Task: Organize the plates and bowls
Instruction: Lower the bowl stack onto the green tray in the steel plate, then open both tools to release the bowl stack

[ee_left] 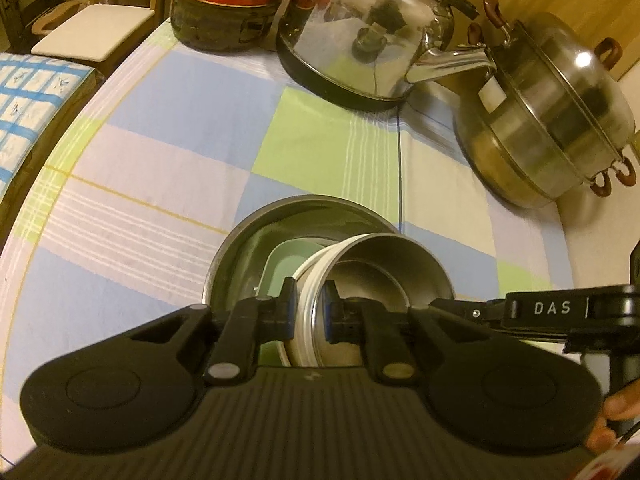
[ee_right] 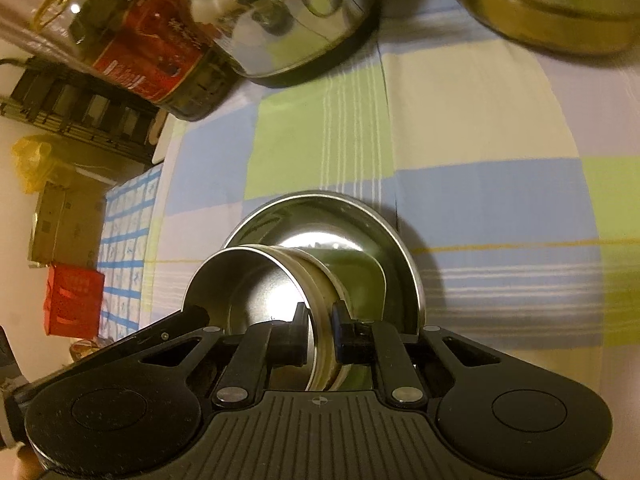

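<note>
A small steel bowl [ee_left: 384, 264] [ee_right: 248, 280] with a white ribbed outside hangs tilted over a wide steel plate [ee_left: 300, 208] [ee_right: 360, 208]. A pale green dish [ee_left: 284, 260] [ee_right: 360, 268] lies in that plate. My left gripper [ee_left: 310, 312] is shut on the bowl's near wall, one pad inside and one outside. My right gripper [ee_right: 320, 332] is shut on the opposite side of the same rim. Each gripper's black body shows at the edge of the other's view. The bowl hides part of the green dish.
On the checked tablecloth [ee_left: 180, 128] stand a shiny kettle [ee_left: 360, 32] [ee_right: 288, 8], a lidded steel pot [ee_left: 552, 120] [ee_right: 560, 12] and a dark oil bottle [ee_left: 228, 0] [ee_right: 140, 48], all at the far side. A chair [ee_left: 92, 28] stands beyond the table's left edge.
</note>
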A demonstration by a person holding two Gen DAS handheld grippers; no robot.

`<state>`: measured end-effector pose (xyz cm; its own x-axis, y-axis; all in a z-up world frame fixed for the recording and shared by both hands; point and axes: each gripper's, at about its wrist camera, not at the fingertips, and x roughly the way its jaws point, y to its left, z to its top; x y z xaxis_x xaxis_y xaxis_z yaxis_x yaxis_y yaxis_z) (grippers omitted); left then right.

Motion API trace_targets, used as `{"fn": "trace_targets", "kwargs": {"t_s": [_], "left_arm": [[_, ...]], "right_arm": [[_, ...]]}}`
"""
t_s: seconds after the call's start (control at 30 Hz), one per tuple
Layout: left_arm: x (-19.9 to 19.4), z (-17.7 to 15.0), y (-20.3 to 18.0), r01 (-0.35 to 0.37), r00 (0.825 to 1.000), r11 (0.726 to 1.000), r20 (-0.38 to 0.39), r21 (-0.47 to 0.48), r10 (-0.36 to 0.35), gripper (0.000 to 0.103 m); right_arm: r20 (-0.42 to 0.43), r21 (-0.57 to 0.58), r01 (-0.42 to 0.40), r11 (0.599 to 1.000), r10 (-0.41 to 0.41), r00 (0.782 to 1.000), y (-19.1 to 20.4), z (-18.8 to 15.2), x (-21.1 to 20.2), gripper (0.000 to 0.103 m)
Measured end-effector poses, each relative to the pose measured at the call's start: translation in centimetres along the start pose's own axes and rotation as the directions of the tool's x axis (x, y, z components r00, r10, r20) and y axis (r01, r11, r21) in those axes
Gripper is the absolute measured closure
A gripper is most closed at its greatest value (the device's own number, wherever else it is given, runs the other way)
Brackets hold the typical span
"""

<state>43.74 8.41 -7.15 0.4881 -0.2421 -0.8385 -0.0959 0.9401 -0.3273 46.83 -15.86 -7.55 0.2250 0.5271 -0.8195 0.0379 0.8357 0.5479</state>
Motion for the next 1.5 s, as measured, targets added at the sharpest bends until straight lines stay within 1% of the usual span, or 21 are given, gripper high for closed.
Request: {"fn": "trace_targets", "kwargs": {"t_s": [0.07, 0.2, 0.3, 0.7, 1.0, 1.1, 1.23, 1.27, 1.3, 1.33, 1.37, 1.4, 1.47, 1.5], "left_arm": [[0.1, 0.1, -0.1, -0.003, 1.000, 1.000, -0.001, 0.008, 0.003, 0.092], [0.3, -0.3, -0.6, -0.024, 1.000, 0.999, 0.003, 0.047, 0.024, 0.092], [0.9, -0.6, -0.5, -0.027, 1.000, 0.999, -0.015, 0.044, 0.027, 0.092], [0.9, -0.9, -0.8, -0.041, 0.999, 0.996, 0.005, 0.080, 0.041, 0.093], [0.7, -1.0, -0.9, -0.048, 0.999, 0.993, 0.011, 0.105, 0.047, 0.092], [0.5, -1.0, -0.9, -0.046, 0.999, 0.993, 0.019, 0.109, 0.044, 0.092], [-0.4, -0.9, -0.9, -0.039, 0.998, 0.991, 0.050, 0.131, 0.032, 0.092], [-1.0, -1.0, -1.0, -0.037, 0.997, 0.989, 0.069, 0.140, 0.027, 0.092], [-1.5, -1.0, -1.1, -0.038, 0.996, 0.988, 0.089, 0.153, 0.024, 0.092], [-2.1, -1.1, -1.2, -0.043, 0.993, 0.984, 0.115, 0.172, 0.023, 0.091], [-2.7, -1.2, -1.5, -0.055, 0.989, 0.978, 0.144, 0.200, 0.026, 0.088], [-3.4, -1.4, -1.7, -0.070, 0.985, 0.972, 0.169, 0.226, 0.031, 0.086], [-4.5, -1.9, -2.1, -0.097, 0.977, 0.957, 0.212, 0.273, 0.038, 0.079], [-5.0, -2.1, -2.2, -0.105, 0.973, 0.951, 0.227, 0.291, 0.038, 0.078]], "right_arm": [[-0.007, 0.012, 0.001, 1.000, -0.001, 1.000, -0.1, 0.1, 0.0, 0.091], [0.013, -0.020, 0.017, 1.000, -0.017, 1.000, 0.4, -0.2, -0.1, 0.091], [0.014, -0.021, 0.021, 1.000, -0.020, 1.000, 0.5, -0.2, 0.0, 0.091], [0.036, -0.067, 0.036, 0.997, -0.033, 0.999, 1.0, -0.5, -0.1, 0.091], [0.068, -0.061, 0.035, 0.997, -0.031, 0.997, 1.0, -1.1, -0.3, 0.090], [0.080, -0.054, 0.038, 0.998, -0.034, 0.996, 1.0, -1.2, -0.4, 0.090], [0.108, -0.053, 0.044, 0.998, -0.038, 0.993, 1.1, -1.6, -0.8, 0.088], [0.123, -0.055, 0.039, 0.998, -0.032, 0.992, 1.2, -1.8, -1.0, 0.083], [0.142, -0.058, 0.032, 0.998, -0.024, 0.990, 1.2, -2.1, -1.4, 0.069], [0.167, -0.063, 0.023, 0.998, -0.012, 0.986, 1.3, -2.4, -1.8, 0.060], [0.191, -0.068, 0.015, 0.998, -0.002, 0.982, 1.3, -2.8, -2.3, 0.046], [0.221, -0.072, 0.011, 0.997, 0.006, 0.975, 1.3, -3.3, -2.9, 0.043], [0.264, -0.077, 0.010, 0.997, 0.011, 0.964, 1.3, -4.3, -3.9, 0.042], [0.288, -0.076, 0.012, 0.997, 0.011, 0.958, 1.3, -4.9, -4.4, 0.042]]}}
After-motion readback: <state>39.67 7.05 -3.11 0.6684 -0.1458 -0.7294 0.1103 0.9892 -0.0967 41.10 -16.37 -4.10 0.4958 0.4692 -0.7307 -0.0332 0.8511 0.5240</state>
